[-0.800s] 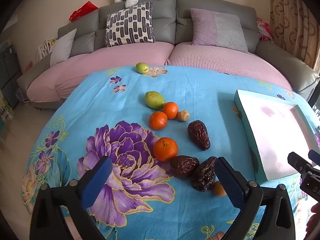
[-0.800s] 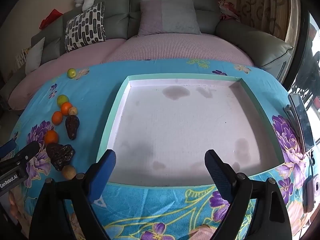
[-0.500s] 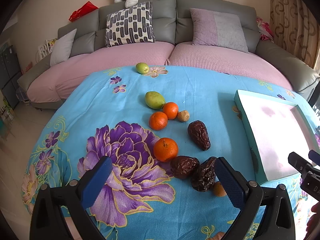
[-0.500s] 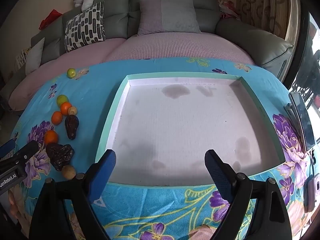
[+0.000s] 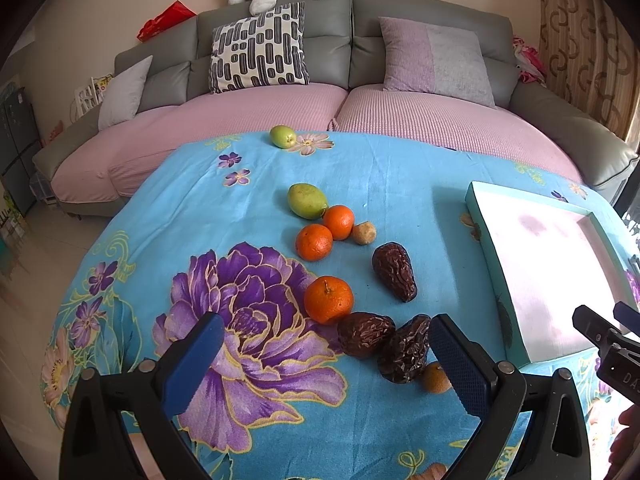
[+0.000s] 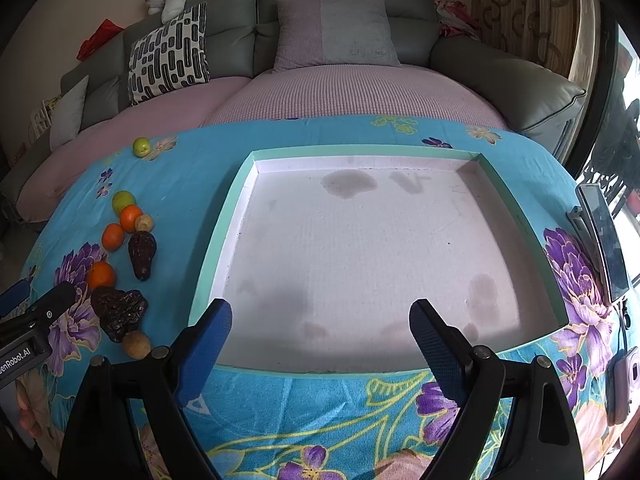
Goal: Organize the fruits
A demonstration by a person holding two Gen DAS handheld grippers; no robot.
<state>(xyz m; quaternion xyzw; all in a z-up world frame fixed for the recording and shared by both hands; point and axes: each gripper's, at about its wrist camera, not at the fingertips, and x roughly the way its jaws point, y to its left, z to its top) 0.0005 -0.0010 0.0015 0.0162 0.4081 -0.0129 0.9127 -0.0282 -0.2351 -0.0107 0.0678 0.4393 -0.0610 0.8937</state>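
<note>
- Left wrist view: the left gripper (image 5: 324, 354) hangs over a table under a blue flowered cloth (image 5: 400, 184), jaws spread wide with nothing between the pads.
- All the fruit lies loose on the cloth: three oranges (image 5: 329, 299), three wrinkled dark dates (image 5: 394, 266), two green fruits (image 5: 307, 201), and two small brownish fruits (image 5: 363, 233).
- Two dates and the nearest orange lie just ahead of the left gripper's fingertips, toward its right finger; none is touched.
- The shallow tray (image 5: 486, 240), teal-rimmed, stands well to the right of the fruit.
- Right wrist view: the right gripper (image 6: 320, 334) hovers at the tray's near rim, jaws apart and holding nothing.
- The tray's pale, stained floor is bare; the fruit cluster sits off to its left.
- My reading: sorting has not begun, and every fruit remains to be moved.
</note>
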